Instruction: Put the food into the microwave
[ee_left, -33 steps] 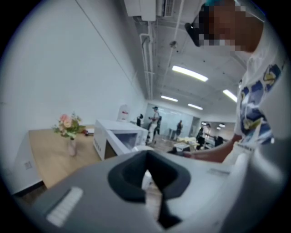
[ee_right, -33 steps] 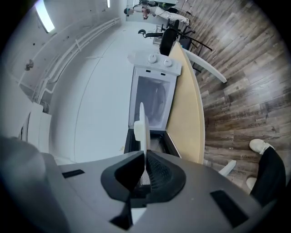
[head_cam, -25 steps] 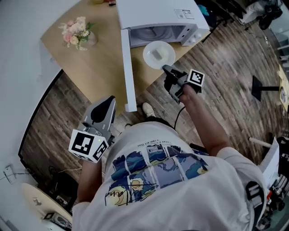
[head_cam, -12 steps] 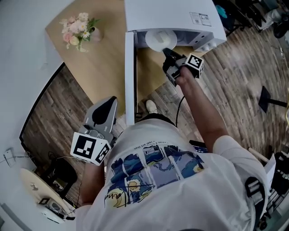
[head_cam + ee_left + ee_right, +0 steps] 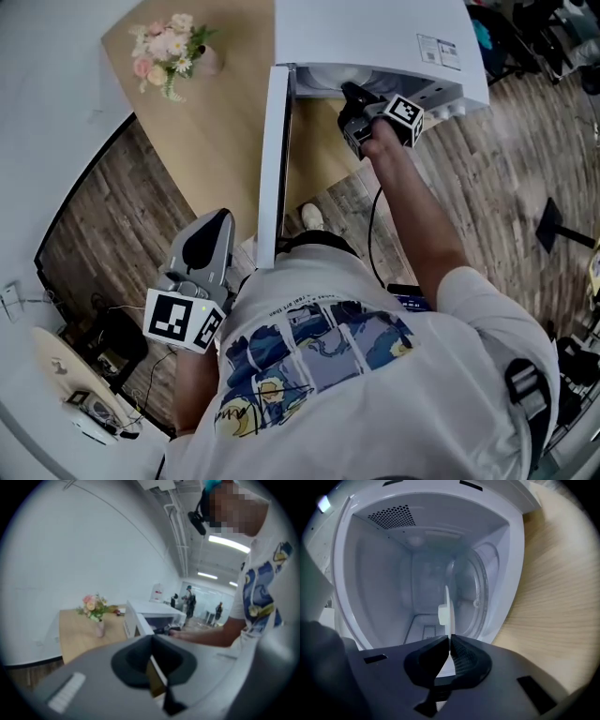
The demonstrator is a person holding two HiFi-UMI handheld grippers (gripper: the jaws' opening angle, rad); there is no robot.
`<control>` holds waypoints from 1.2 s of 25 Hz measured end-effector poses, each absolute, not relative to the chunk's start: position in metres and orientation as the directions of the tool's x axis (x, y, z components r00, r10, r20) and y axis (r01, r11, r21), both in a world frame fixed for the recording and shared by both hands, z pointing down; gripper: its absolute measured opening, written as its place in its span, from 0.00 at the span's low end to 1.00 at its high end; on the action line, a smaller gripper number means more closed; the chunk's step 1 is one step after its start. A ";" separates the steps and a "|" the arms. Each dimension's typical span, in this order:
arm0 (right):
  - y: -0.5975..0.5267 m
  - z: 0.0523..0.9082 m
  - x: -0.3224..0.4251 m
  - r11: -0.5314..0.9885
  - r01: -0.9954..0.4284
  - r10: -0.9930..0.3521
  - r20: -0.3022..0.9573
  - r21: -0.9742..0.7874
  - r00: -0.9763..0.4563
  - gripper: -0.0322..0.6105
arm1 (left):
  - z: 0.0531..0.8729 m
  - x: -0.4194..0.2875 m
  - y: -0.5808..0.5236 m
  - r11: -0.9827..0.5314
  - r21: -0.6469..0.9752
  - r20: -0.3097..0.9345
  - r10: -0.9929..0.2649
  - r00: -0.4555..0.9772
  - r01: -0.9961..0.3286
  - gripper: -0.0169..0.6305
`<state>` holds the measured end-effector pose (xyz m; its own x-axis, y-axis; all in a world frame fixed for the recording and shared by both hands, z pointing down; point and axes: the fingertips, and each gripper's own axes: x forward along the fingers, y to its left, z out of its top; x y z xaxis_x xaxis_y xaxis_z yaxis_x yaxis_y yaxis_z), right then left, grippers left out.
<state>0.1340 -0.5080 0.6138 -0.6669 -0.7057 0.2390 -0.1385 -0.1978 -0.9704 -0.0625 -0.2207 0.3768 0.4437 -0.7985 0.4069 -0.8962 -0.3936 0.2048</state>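
At the open mouth of the white microwave (image 5: 375, 37), which sits on the wooden table (image 5: 211, 131), the right gripper (image 5: 449, 642) reaches roughly level into the cavity. Its jaws are pinched tight on the near rim of a white plate (image 5: 448, 603). The right gripper view shows the plate edge-on, inside the door frame. On the plate sits the food (image 5: 441, 614), a small pale block; what it is I can't make out from here. The plate seems to hang clear of the glass turntable (image 5: 480, 595) on the cavity floor, though the angle makes that hard to judge. The microwave door (image 5: 272, 159) stands swung wide toward the person, on the left of the opening. The left gripper (image 5: 221, 218) hangs low by the person's left side, well apart from the microwave, with its jaws together and nothing in them. A vase of pink flowers (image 5: 169, 47) stands on the table to the left of the microwave.
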 end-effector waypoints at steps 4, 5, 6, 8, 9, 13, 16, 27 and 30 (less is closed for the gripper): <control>-0.519 0.619 0.131 -0.199 -0.161 -0.701 0.255 -0.967 -0.666 0.07 | 0.377 -0.066 -0.219 -0.365 0.202 0.412 -0.810 0.417 -0.909 0.04; -0.521 0.619 0.130 -0.198 -0.165 -0.701 0.258 -0.966 -0.665 0.07 | 0.378 -0.067 -0.219 -0.359 0.202 0.414 -0.812 0.412 -0.911 0.04; -0.523 0.619 0.129 -0.197 -0.173 -0.702 0.262 -0.965 -0.662 0.07 | 0.378 -0.069 -0.218 -0.353 0.202 0.415 -0.814 0.406 -0.914 0.04; -0.525 0.621 0.129 -0.198 -0.196 -0.703 0.278 -0.960 -0.654 0.07 | 0.379 -0.071 -0.217 -0.342 0.204 0.418 -0.817 0.398 -0.917 0.04; -0.526 0.621 0.129 -0.198 -0.209 -0.703 0.288 -0.958 -0.650 0.07 | 0.380 -0.072 -0.216 -0.338 0.205 0.419 -0.818 0.395 -0.919 0.04; -0.529 0.622 0.130 -0.181 -0.300 -0.694 0.337 -0.937 -0.636 0.07 | 0.382 -0.073 -0.217 -0.331 0.208 0.420 -0.819 0.390 -0.920 0.04; -0.531 0.622 0.130 -0.160 -0.378 -0.677 0.380 -0.912 -0.630 0.11 | 0.382 -0.073 -0.218 -0.334 0.208 0.418 -0.819 0.393 -0.919 0.04; -0.525 0.615 0.127 -0.014 -0.661 -0.609 0.531 -0.750 -0.590 0.32 | 0.386 -0.077 -0.220 -0.355 0.222 0.417 -0.807 0.418 -0.908 0.04; -0.521 0.614 0.126 0.022 -0.710 -0.588 0.565 -0.703 -0.578 0.34 | 0.386 -0.077 -0.220 -0.362 0.221 0.416 -0.805 0.424 -0.905 0.04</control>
<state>0.1258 -0.5211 0.6142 -0.5781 -0.5882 0.5655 -0.7104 0.0219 -0.7035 -0.0774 -0.2204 0.3861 0.4237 -0.8046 0.4161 -0.9054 -0.3625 0.2210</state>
